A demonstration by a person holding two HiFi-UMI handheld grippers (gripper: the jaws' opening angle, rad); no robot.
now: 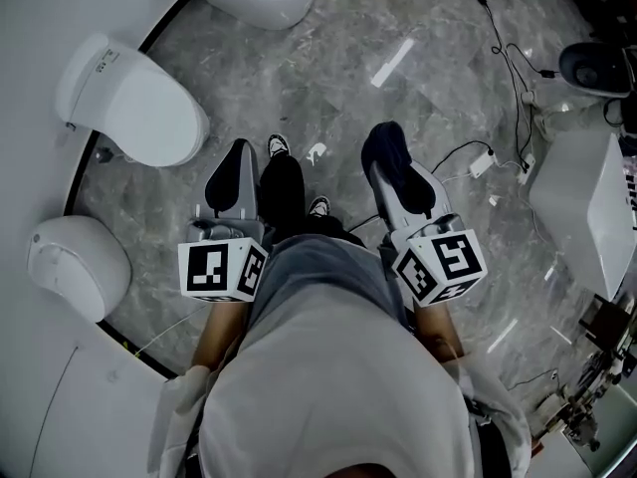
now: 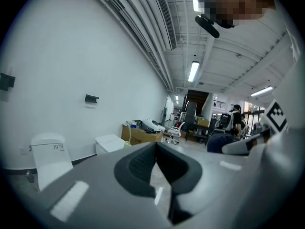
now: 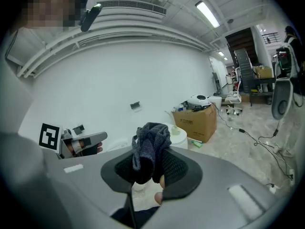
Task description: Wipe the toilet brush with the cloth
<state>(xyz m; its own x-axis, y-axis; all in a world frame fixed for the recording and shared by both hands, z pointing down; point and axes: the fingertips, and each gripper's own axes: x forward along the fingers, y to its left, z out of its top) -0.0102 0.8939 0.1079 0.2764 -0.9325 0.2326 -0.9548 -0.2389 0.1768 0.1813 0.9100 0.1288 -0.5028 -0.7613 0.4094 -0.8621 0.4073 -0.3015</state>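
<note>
Dark knit cloth [image 3: 151,140] pinched in right gripper [image 3: 150,166]. Left gripper [image 2: 156,151] jaws closed together, empty. No toilet brush in sight; wiping not started, all of it left.

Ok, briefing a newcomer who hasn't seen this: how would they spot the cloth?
Above the grey marble floor, the person holds two grippers. Go to the right gripper: the cloth is the dark, crumpled knit bunch pinched in its jaws, whereas the left gripper holds nothing.
</note>
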